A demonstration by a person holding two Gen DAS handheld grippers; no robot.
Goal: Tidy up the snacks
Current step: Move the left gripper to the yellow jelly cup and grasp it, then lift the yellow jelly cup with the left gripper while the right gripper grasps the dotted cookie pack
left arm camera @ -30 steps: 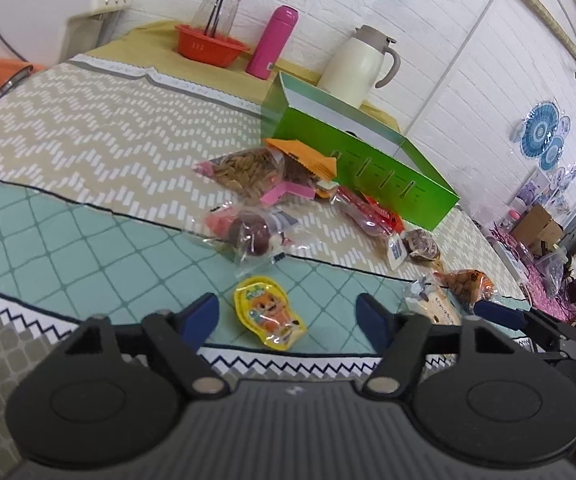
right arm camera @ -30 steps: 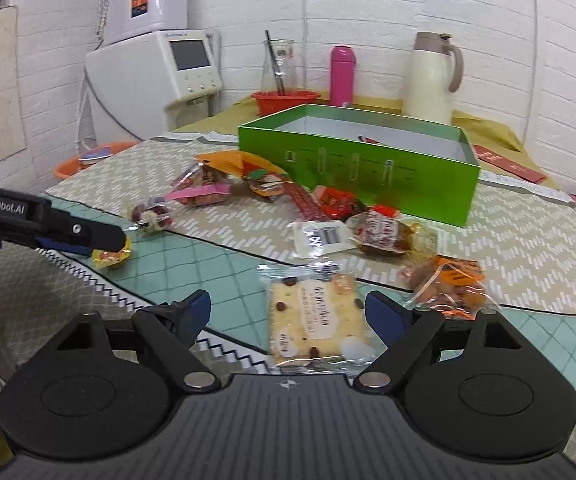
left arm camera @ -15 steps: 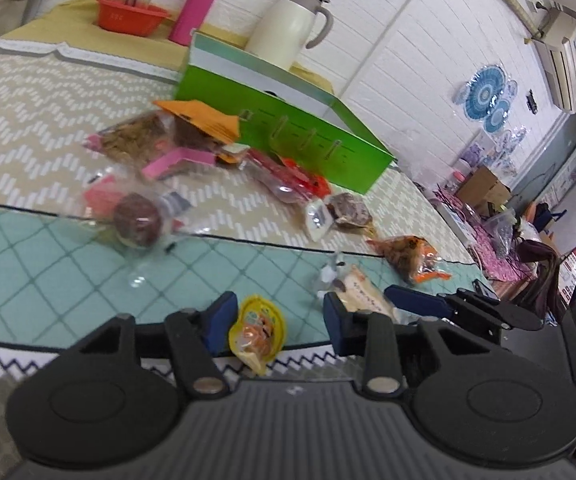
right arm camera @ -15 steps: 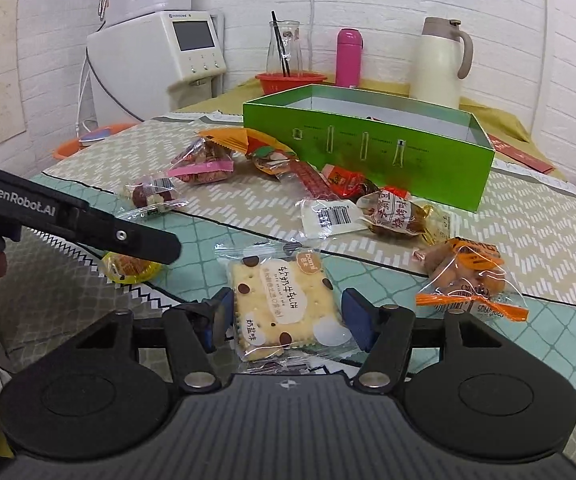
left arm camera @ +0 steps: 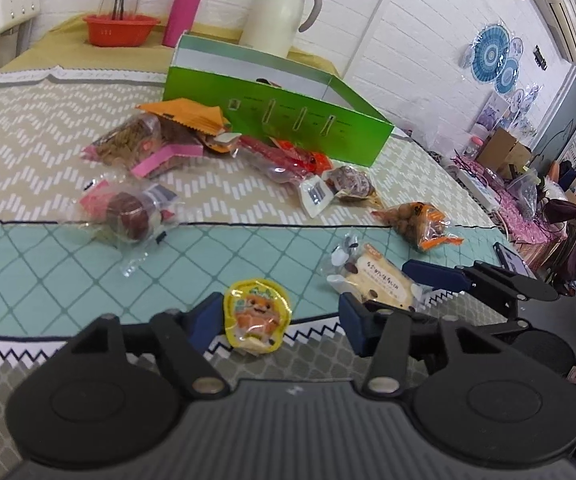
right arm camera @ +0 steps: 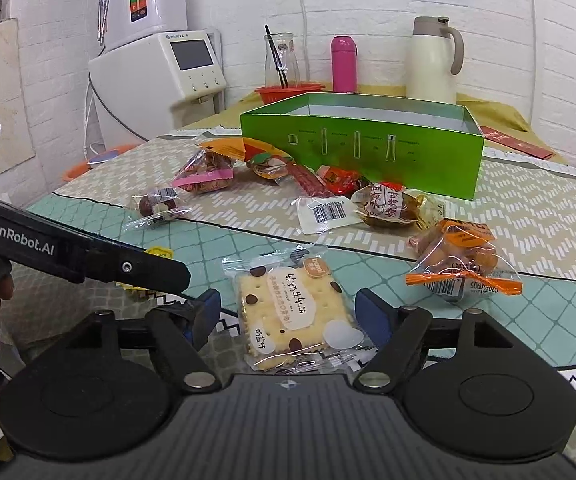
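The left hand-held gripper [left arm camera: 278, 318] hovers low at the near edge of the surface [left arm camera: 48, 264]; its jaws are opening, with the yellow jelly snack [left arm camera: 257, 314] between the blue pads, lying against the left pad and apart from the right one; the snack sits at 6 o'clock in the left wrist view, on the zigzag border of the cloth. The right hand-held gripper [right arm camera: 288, 312] stands spread around the cracker packet [right arm camera: 294, 314], its pads on either side and not visibly pressing the wrapper; the packet lies flat at 6 o'clock in the right wrist view. The green box [right arm camera: 368, 148] stands open at 12 o'clock, well apart from both grippers; loose snacks are strewn between: an orange-tied bag [right arm camera: 462, 266] at 3 o'clock, a brown bun packet [right arm camera: 392, 206] just before the box, a pink-banded bag [right arm camera: 206, 174] at 10 o'clock; behind the box stand a cream jug [right arm camera: 434, 60] and a pink flask [right arm camera: 344, 64].
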